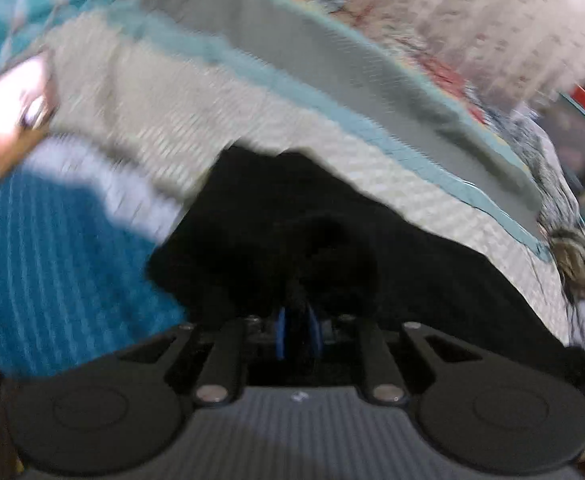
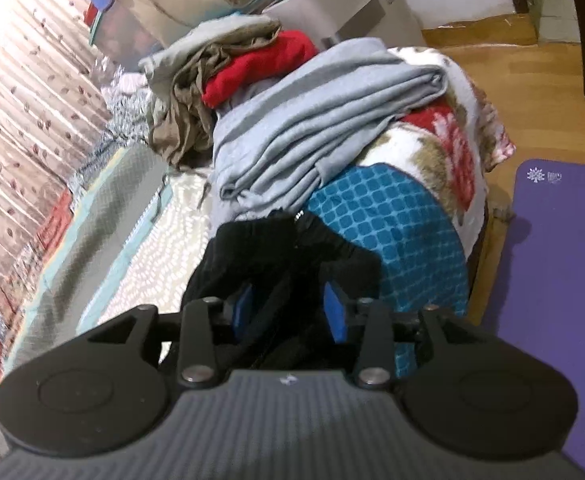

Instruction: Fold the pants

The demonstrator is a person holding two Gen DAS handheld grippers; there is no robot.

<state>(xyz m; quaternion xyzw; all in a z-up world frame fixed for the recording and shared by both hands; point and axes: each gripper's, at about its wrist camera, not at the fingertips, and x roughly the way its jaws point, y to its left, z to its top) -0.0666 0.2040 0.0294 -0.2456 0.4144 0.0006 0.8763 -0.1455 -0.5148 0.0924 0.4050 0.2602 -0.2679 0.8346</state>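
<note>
The black pants (image 1: 292, 220) lie bunched on a white-patterned bedspread (image 1: 252, 120) in the blurred left wrist view. My left gripper (image 1: 297, 332) is shut on a fold of them, its blue pads (image 1: 280, 336) nearly together with black cloth pinched between. In the right wrist view the black pants (image 2: 260, 248) hang over and between the fingers. My right gripper (image 2: 289, 312) has its blue pads (image 2: 334, 312) set apart, pressed on a thick bunch of the cloth. The rest of the pants is hidden below the gripper bodies.
A blue checked blanket (image 2: 392, 232) lies just beyond the right gripper, with folded grey cloth (image 2: 312, 120), a red garment (image 2: 260, 64) and brown cloth (image 2: 188, 92) piled behind. A purple mat (image 2: 552, 280) covers the wood floor at right. A patterned curtain (image 2: 20, 80) hangs at left.
</note>
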